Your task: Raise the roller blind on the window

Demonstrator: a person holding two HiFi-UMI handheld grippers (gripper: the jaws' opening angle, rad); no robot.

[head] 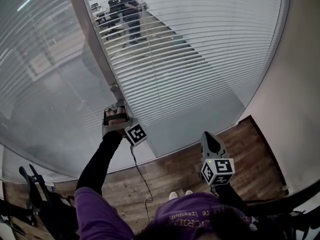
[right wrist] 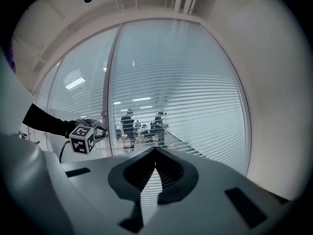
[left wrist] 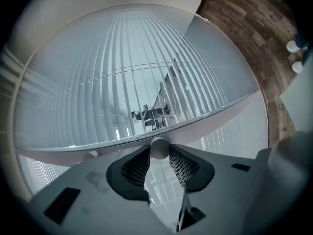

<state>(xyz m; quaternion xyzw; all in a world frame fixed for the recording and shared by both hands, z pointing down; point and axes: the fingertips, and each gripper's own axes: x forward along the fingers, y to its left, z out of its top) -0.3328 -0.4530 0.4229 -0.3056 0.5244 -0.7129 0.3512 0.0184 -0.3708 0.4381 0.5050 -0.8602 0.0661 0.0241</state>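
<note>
Flooring of brown wood planks (head: 165, 166) meets a glazed wall. White slatted blind (head: 200, 44) hangs lowered behind the right pane, its slats and long axis level. Left gripper (left wrist: 159, 154) fingers clench a small round white knob (left wrist: 159, 147) at the grey frame post (head: 92, 39). Right gripper (right wrist: 155, 152) fingers are pressed together and empty.

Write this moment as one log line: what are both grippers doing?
left gripper: shut on knob at window frame | right gripper: shut, holding nothing | blind: lowered, not yet raised
</note>
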